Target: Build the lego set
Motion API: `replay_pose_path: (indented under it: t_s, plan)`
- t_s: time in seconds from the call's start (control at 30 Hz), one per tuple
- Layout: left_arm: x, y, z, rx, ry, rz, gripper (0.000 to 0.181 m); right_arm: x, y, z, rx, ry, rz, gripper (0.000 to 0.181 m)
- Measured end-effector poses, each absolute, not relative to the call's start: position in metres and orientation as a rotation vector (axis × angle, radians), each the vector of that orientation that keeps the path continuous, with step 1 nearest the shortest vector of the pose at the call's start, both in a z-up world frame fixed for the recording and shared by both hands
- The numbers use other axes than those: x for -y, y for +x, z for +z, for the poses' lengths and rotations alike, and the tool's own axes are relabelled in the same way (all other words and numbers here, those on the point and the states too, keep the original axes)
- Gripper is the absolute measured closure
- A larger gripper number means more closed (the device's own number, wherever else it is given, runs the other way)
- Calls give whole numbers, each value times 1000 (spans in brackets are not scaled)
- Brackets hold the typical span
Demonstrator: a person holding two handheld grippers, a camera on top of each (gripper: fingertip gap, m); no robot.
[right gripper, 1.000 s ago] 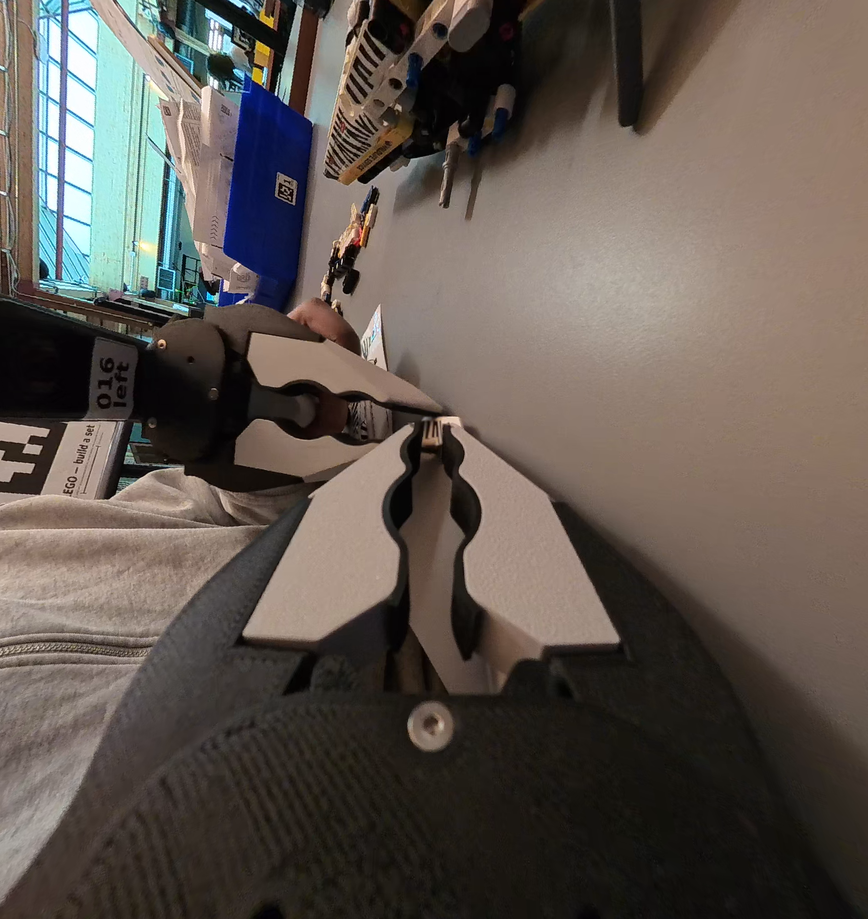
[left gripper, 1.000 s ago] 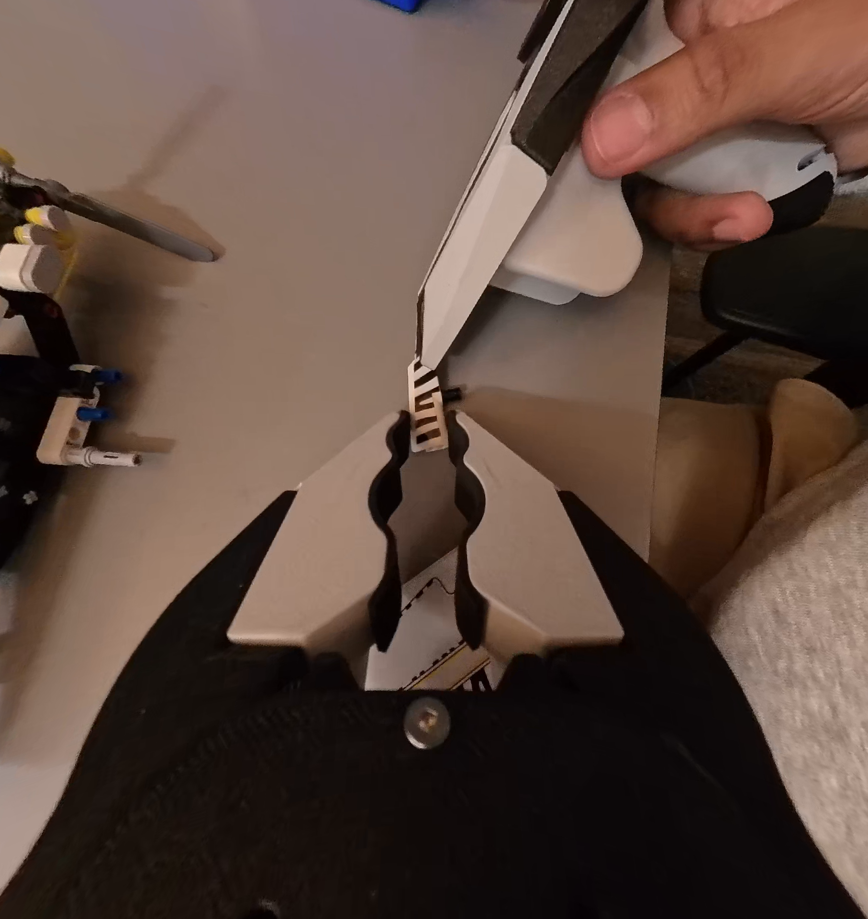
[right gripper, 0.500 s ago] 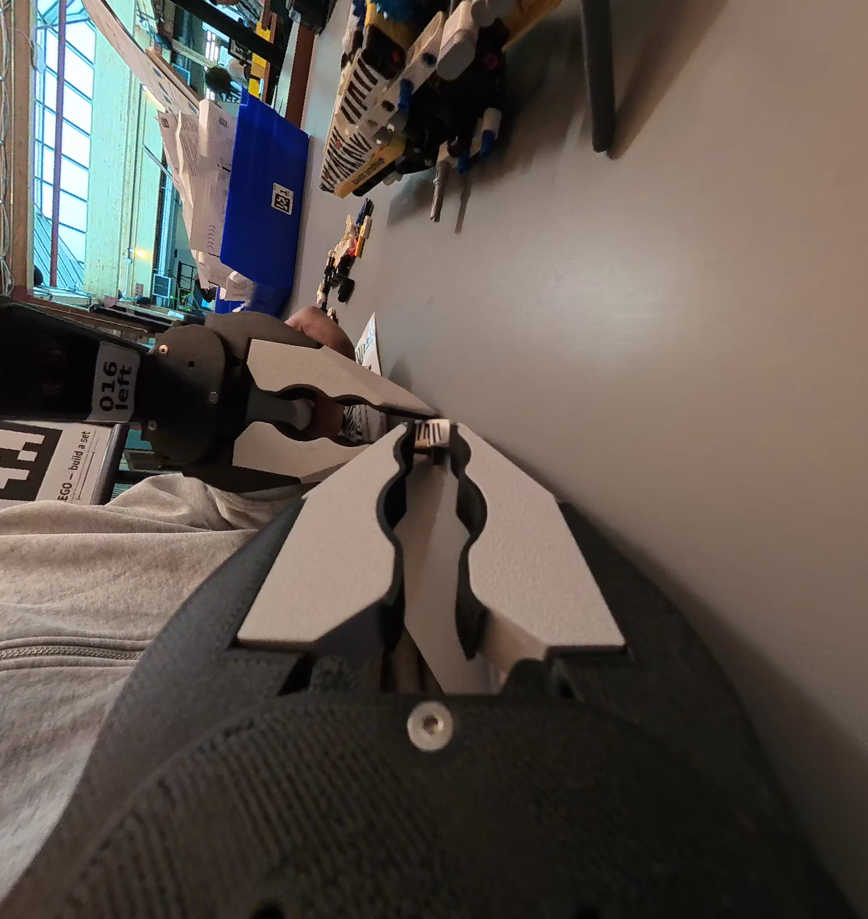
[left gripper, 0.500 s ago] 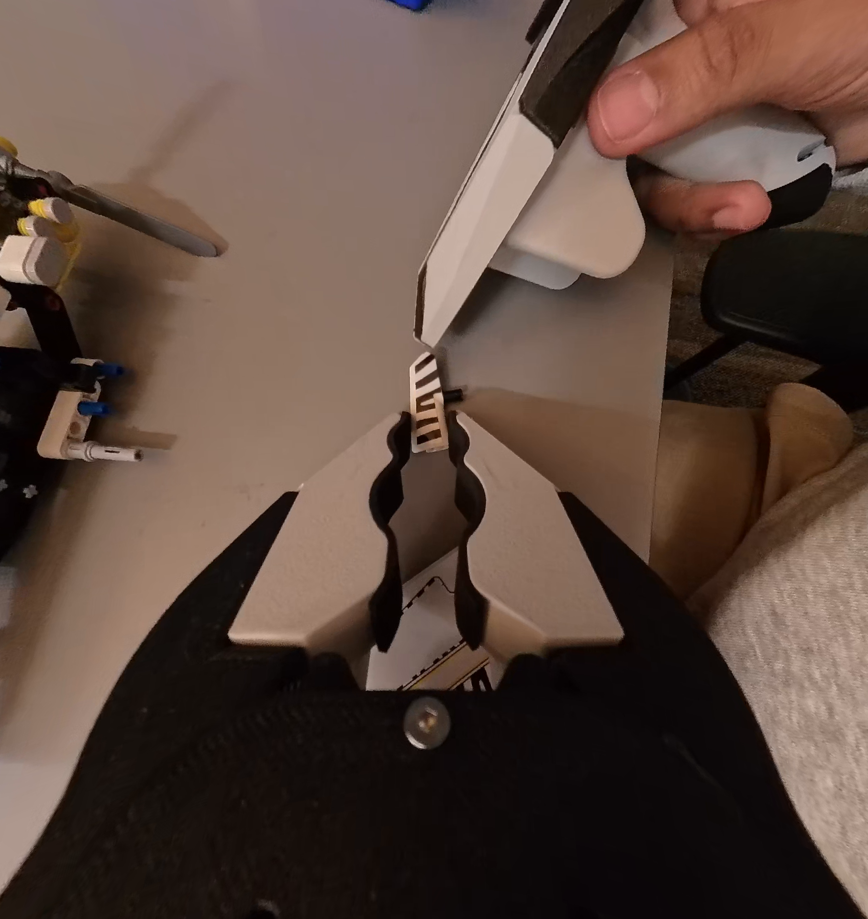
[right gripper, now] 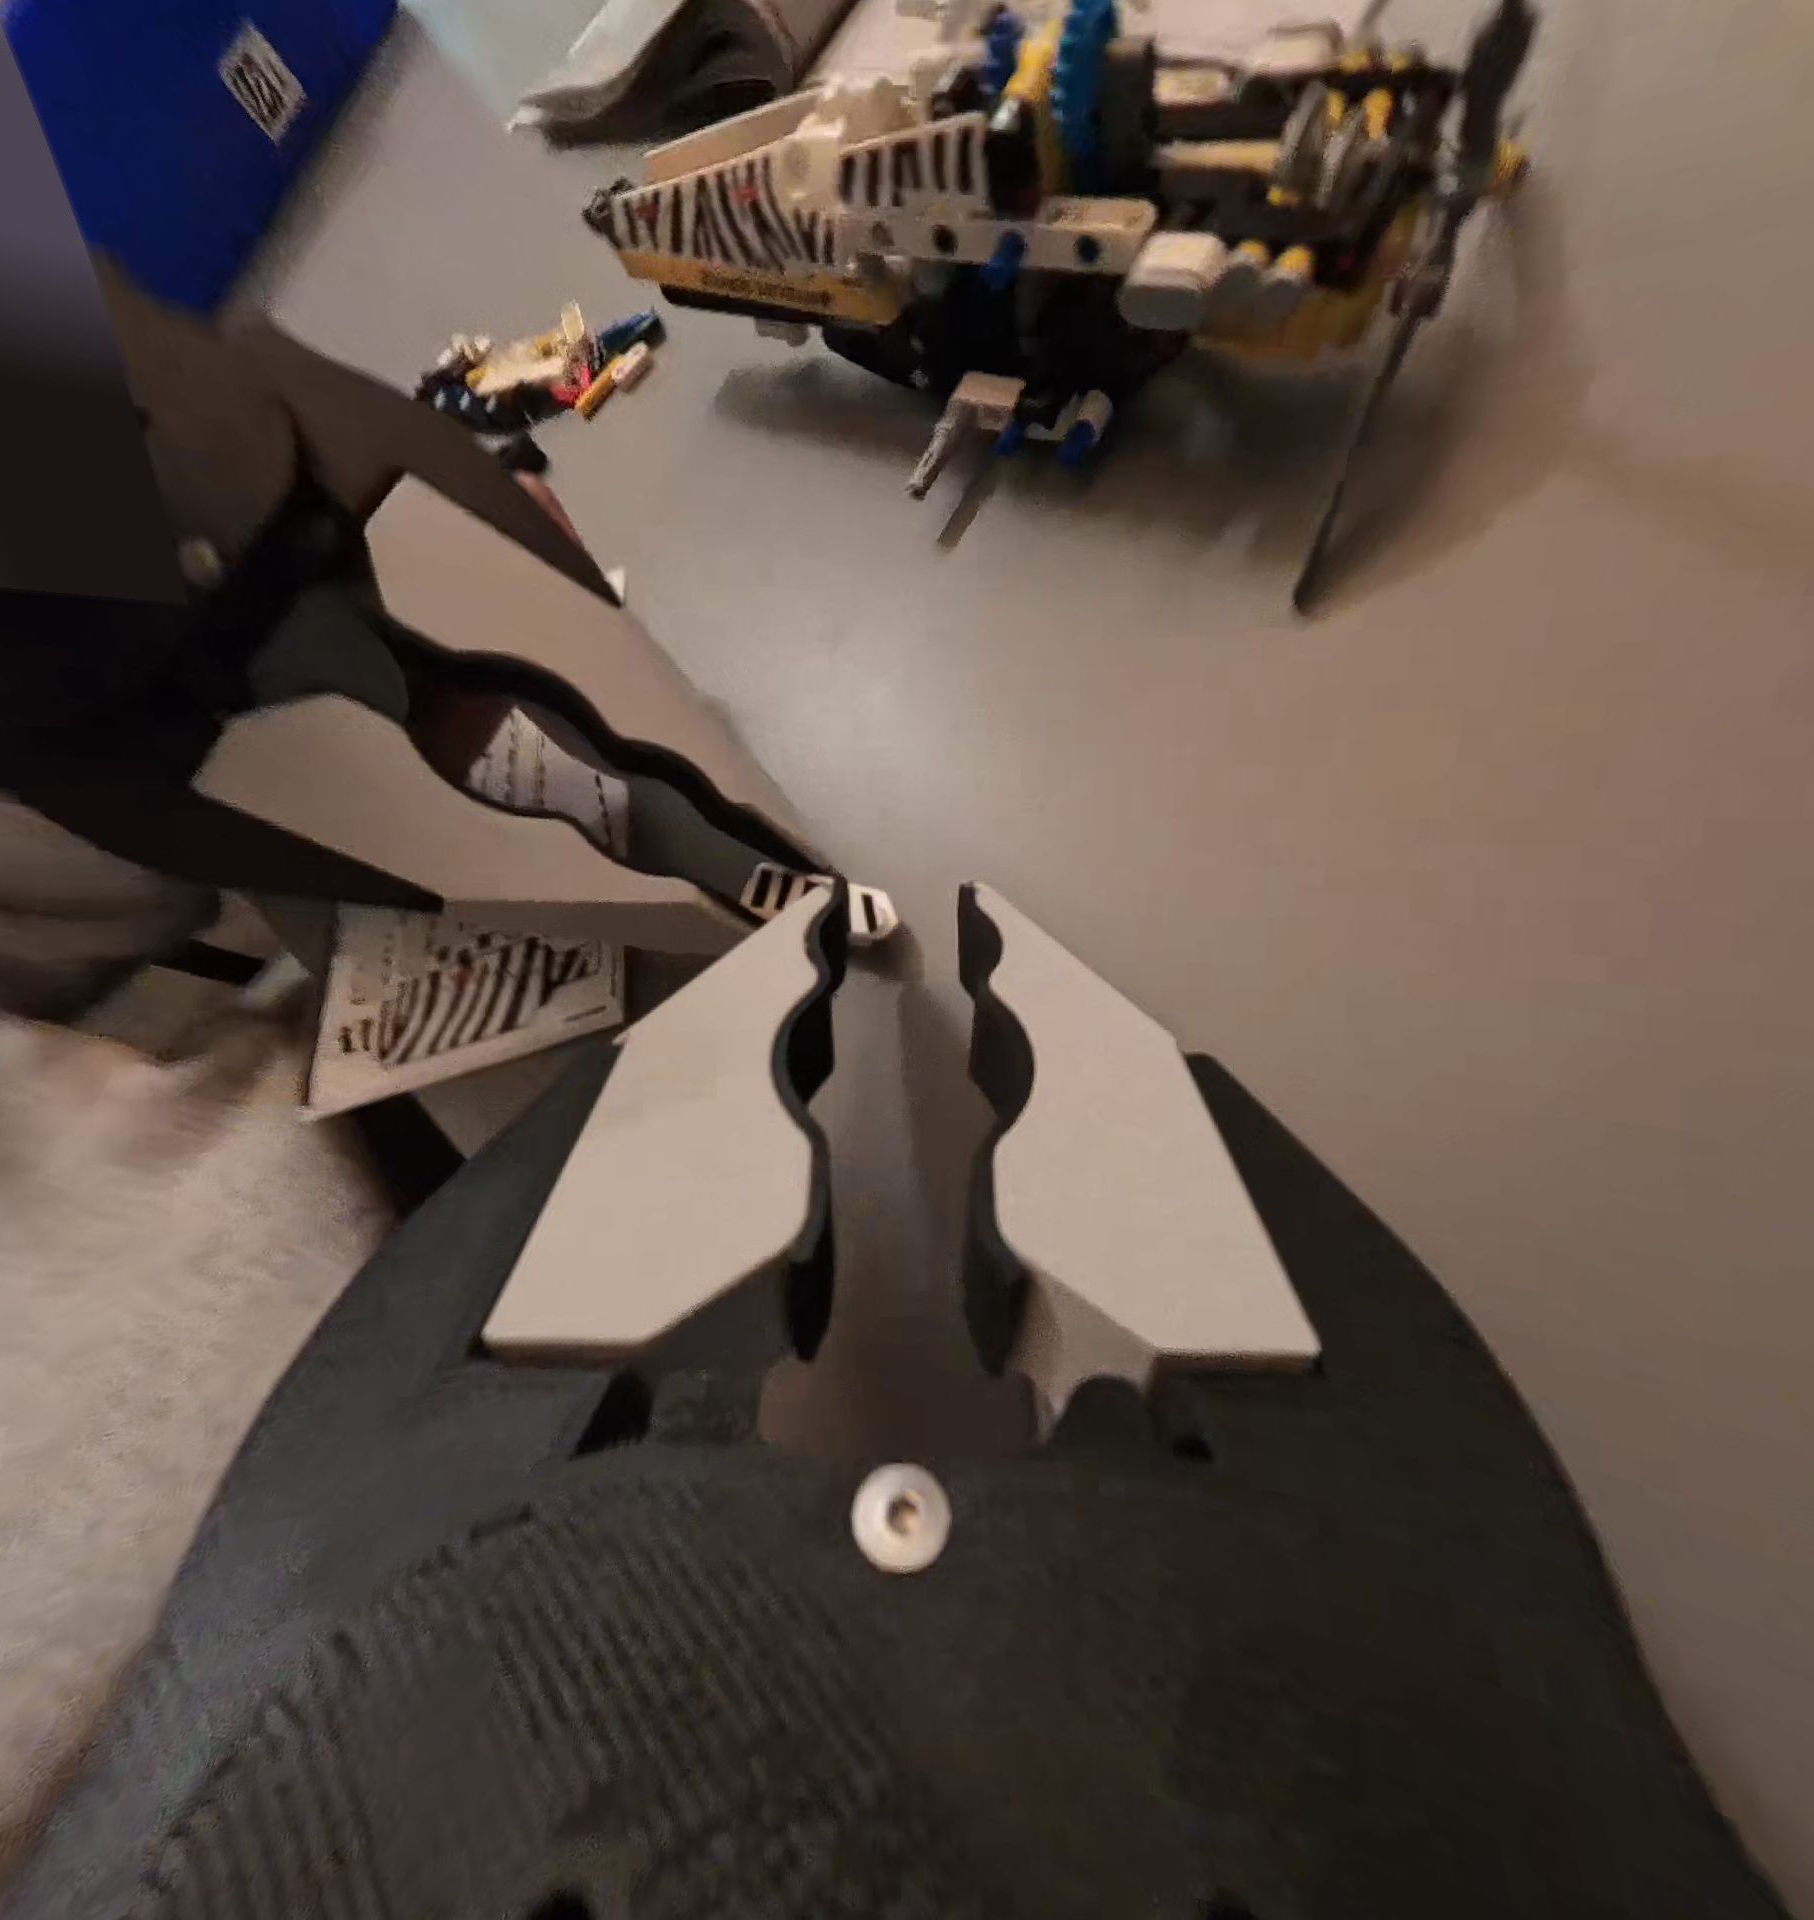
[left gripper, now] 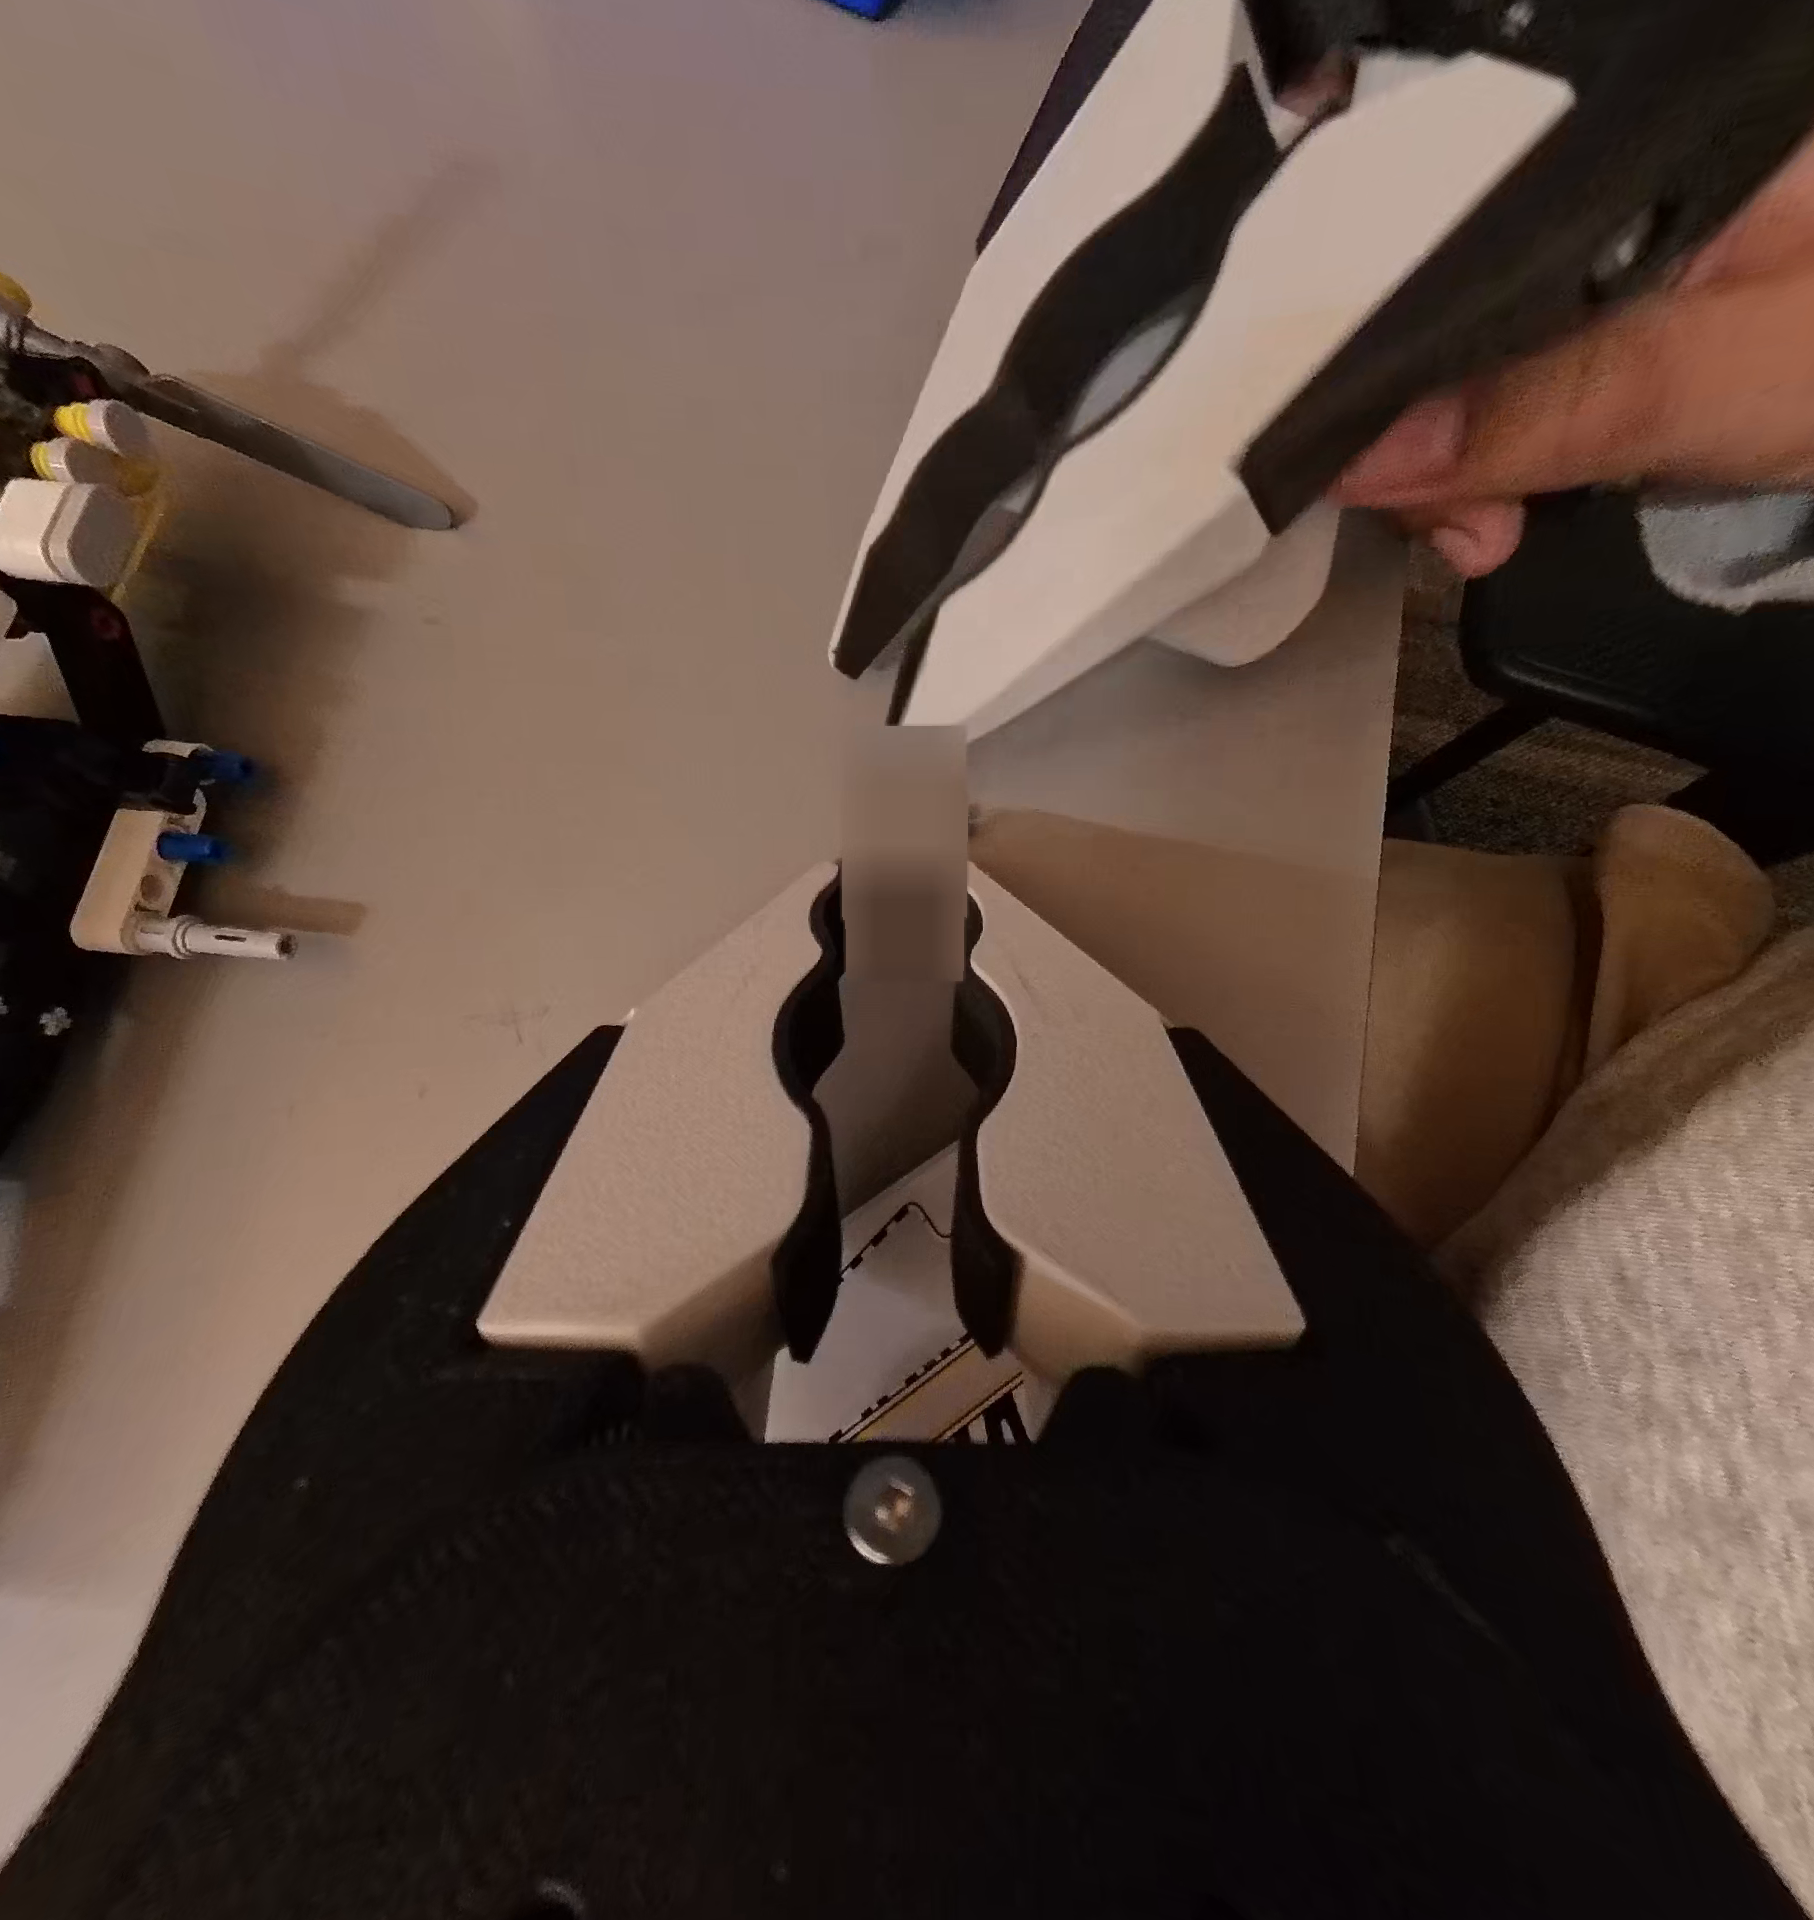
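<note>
Fingertips of the left gripper (left gripper: 903, 894) are pressed together on a small white piece with black stripes (right gripper: 778, 891), held just above the near edge of the grey table (left gripper: 591, 312); in the left wrist view a blurred patch covers that piece, so it shows plainly only from the right wrist view. Below this gripper, at the table's edge, lies a white sticker sheet (right gripper: 467, 1003) printed with black stripes. The right gripper (right gripper: 901, 909) has its fingers apart with nothing between them, and its left fingertip sits just beside the striped piece; whether it touches is hard to tell through the motion blur. From the left wrist view the right gripper (left gripper: 887, 681) hangs tilted just beyond the left one, gripped by a hand (left gripper: 1630, 384). Farther out on the table stands the partly built lego model (right gripper: 1038, 229), white with black stripes and a yellow lower edge, blue pins and grey axles sticking out of its near side. To its left lies a small heap of loose lego parts (right gripper: 539, 364). A blue bin (right gripper: 176, 135) sits at the far left, and folded paper (right gripper: 674, 62) lies behind the model.
</note>
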State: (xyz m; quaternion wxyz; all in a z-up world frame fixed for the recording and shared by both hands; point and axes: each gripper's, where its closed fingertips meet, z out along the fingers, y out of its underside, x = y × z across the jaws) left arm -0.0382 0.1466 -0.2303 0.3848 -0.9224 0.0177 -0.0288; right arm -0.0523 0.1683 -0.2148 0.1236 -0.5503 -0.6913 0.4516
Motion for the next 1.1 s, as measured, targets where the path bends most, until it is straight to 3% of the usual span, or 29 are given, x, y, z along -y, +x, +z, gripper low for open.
replay_pose_path:
  t_s: [0.37, 0.83, 1.1]
  plan:
    - [-147, -38, -230, -41, -2351, -76, 166, -153, -43, -201, 1967, -1169, 1139, 181]
    - [-146, -38, -230, -33, -2350, -90, 166, -171, -51, -218, 1994, -1281, 956, 181]
    - [-146, -38, -230, -28, -2350, -95, 165, -152, -44, -218, 2070, -1135, 941, 181]
